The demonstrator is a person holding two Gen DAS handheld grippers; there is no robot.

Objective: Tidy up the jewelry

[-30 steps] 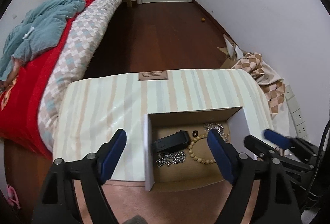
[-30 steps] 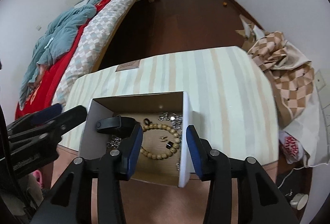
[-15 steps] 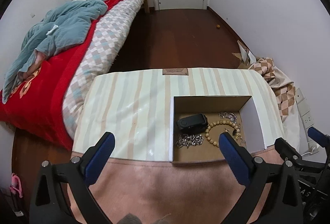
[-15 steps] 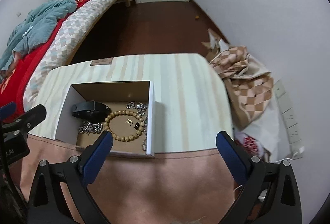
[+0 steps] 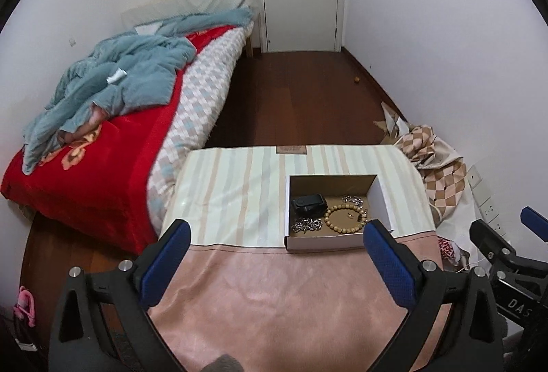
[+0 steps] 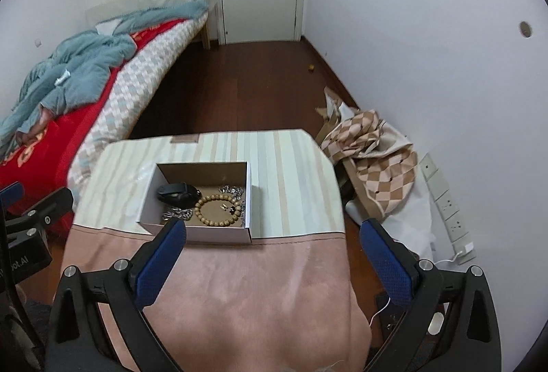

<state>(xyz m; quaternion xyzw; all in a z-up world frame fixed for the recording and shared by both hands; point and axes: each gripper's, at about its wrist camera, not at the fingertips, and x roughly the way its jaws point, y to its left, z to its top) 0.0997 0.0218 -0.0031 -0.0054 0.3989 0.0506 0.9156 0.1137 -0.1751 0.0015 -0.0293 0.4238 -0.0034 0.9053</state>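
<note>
Both hand-held grippers have pulled up and back from the box since the earlier frames, and their jaws have just been opening, the left reaching full width sooner; nothing lies between either pair.

From the left wrist, the left hand-held gripper (image 5: 274, 248) stands wide open above the pink near part of the desk (image 5: 239, 187). The open cardboard box (image 5: 380, 197) sits ahead and right of centre on the striped cloth, its near wall just beyond the right blue pad. Inside lie a black case (image 5: 307, 203) at far left, a silver chain (image 5: 306, 224) in front of it, a wooden bead bracelet (image 5: 346, 218) to the right and a silvery cluster (image 5: 352, 199) at the far right (small pieces inside the bracelet ring are too small to tell). Part of the right hand-held gripper shows at the right edge.

From the right wrist, the right hand-held gripper (image 6: 272, 247) is likewise spread wide and empty. That box (image 6: 248, 200) lies ahead and left, its near wall just past the left pad, with the bracelet (image 6: 219, 211), case (image 6: 176, 192) and chain (image 6: 176, 213) inside. A bed (image 6: 102, 104) flanks the desk on the left.
</note>
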